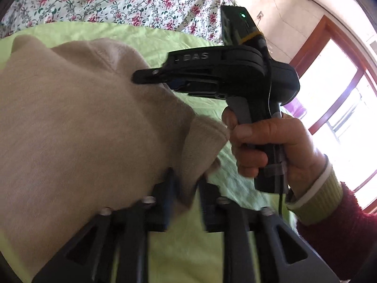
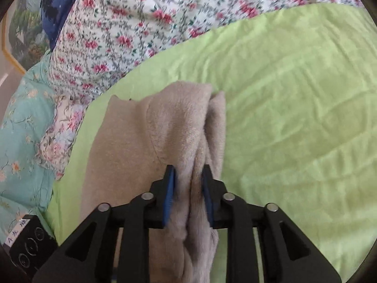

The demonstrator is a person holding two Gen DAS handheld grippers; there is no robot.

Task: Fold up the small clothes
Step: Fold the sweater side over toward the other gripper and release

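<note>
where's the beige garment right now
The beige garment lies on the green sheet, just below the floral quilt; both the left gripper and right gripper pinch its edge.

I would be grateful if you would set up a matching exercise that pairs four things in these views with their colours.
Things:
1. garment
2. sheet under the garment
3. pads of the right tongs
4. sleeve at the person's wrist

Colours:
A. dark red
B. blue
C. beige
D. light green

Pairs: 1-C, 2-D, 3-B, 4-A
</note>
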